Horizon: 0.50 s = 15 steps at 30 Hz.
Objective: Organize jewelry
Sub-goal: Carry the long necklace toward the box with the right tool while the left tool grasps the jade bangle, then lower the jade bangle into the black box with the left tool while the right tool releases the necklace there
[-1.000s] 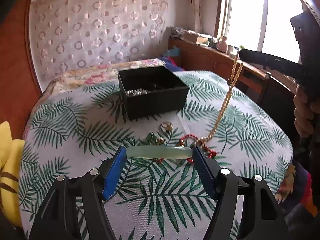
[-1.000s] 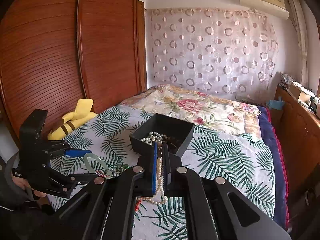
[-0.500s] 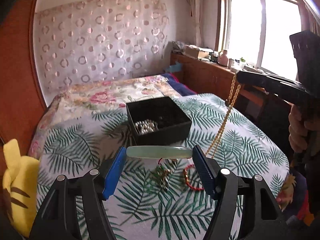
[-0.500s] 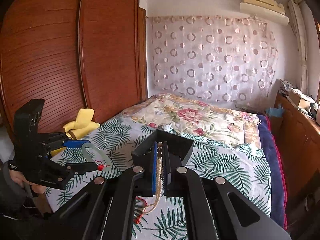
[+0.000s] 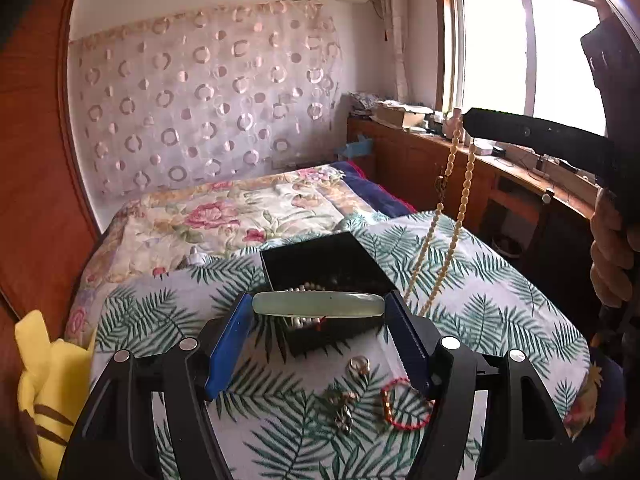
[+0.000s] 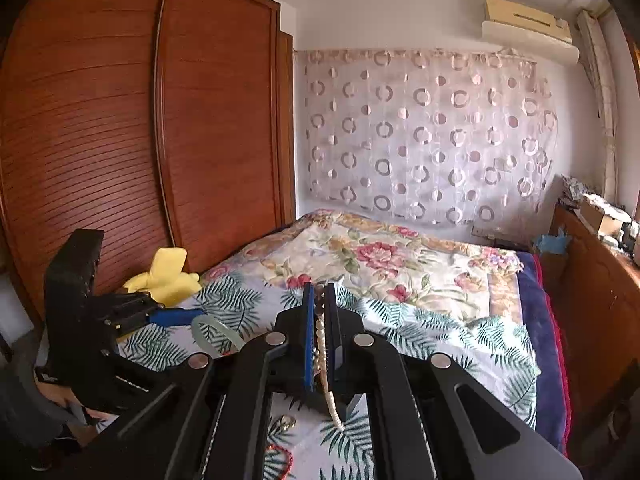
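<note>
The left claw [image 5: 319, 307] grips a pale green bangle [image 5: 318, 303] by its edges, held above the black box [image 5: 320, 254]. The right claw [image 6: 320, 300] is pinched on a cream bead necklace [image 5: 456, 216], which hangs beside the box. A ring [image 5: 359, 365], red bracelet [image 5: 404, 404] and small trinkets [image 5: 342, 408] lie on the leaf-print bed cover [image 5: 500, 292].

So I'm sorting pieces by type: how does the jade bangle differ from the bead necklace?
The jade bangle is one rigid pale-green ring; the bead necklace is a limp cream strand. The bangle spans the wide-spread left hand-held gripper; the necklace hangs from the nearly closed right hand-held gripper. Both are held above the bed.
</note>
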Motion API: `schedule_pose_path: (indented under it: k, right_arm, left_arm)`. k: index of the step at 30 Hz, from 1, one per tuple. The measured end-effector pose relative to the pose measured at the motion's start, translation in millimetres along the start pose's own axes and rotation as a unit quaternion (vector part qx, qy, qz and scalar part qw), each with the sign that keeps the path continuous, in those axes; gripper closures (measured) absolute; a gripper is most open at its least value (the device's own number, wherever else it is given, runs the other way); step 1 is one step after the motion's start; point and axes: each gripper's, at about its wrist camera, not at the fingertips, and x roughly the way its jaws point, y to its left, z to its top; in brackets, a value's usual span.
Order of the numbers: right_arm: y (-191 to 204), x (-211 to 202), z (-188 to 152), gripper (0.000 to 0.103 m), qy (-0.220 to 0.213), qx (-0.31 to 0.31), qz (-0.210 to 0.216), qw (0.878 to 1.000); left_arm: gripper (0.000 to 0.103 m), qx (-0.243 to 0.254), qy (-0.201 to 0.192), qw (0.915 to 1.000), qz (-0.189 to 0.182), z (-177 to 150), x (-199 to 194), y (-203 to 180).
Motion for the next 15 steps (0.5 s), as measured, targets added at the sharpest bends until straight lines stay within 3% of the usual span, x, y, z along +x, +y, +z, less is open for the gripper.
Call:
schedule_pose_path:
  k: [10, 15]
  right_arm:
    - [0, 20, 33, 0.098, -0.012, -0.017, -0.007, 1.0]
    - [-3, 37, 32, 0.098, -0.005, -0.019, -0.003, 1.0]
  left_arm:
    - [0.038, -0.006, 0.003, 1.0, 0.006, 18, 27, 9]
    - [0.038, -0.006, 0.017, 0.9998, 0.008, 20, 50, 13]
